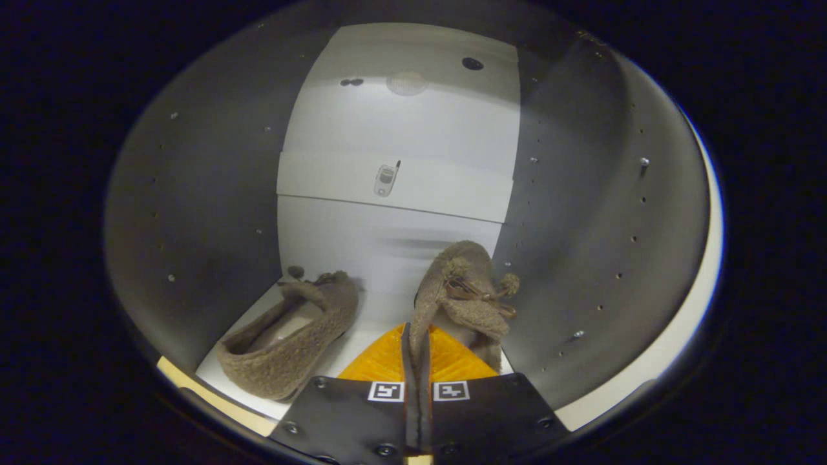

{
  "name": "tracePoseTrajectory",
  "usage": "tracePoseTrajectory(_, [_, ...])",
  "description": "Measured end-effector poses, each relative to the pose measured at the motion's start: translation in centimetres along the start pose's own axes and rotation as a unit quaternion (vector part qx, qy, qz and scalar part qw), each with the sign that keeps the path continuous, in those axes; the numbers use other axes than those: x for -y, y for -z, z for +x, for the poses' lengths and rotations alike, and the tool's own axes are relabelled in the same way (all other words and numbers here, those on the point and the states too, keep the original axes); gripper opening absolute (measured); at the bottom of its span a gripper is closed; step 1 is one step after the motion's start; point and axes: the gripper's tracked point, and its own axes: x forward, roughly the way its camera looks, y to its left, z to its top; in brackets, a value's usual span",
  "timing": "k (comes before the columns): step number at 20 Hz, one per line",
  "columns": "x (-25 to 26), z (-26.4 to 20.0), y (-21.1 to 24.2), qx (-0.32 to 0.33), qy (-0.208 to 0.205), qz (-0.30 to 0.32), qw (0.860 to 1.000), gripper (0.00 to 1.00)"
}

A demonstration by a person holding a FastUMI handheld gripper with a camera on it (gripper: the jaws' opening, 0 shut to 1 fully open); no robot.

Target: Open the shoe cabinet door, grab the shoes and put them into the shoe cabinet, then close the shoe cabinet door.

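Clamped between the fingers of the tool (418,361) is the heel rim of the right-hand shoe (462,294), a fuzzy brown slipper with pom-pom ties; the fingers are pressed together on that thin edge. This shoe points toward the back of the shoe cabinet (194,194), its toe near the right wall, its sole seemingly on or just above the white shelf (381,271). Its mate, the left-hand shoe (291,342), already lies on the same shelf, just beside it and angled slightly toward the left wall. To finish this placement well, I would settle the sole flat before parting the fingers, then draw straight back so the rim does not snag, leaving both shoes clear of the door's swing.
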Motion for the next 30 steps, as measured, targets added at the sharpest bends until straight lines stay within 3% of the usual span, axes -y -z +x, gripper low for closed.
tracePoseTrajectory(8, [0.3, 0.2, 0.1, -0.004, -0.006, 0.023, 1.000, 0.03])
tracePoseTrajectory(12, [0.9, 0.4, 0.0, -0.009, 0.010, 0.044, 0.999, 0.03])
tracePoseTrajectory(16, [2.0, 0.6, -0.6, -0.001, 0.024, 0.061, 0.998, 0.13])
tracePoseTrajectory(21, [1.2, 0.0, -0.5, -0.001, 0.024, 0.050, 0.998, 0.16])
tracePoseTrajectory(30, [0.6, -5.0, -2.8, 0.031, 0.024, 0.058, 0.998, 0.16])
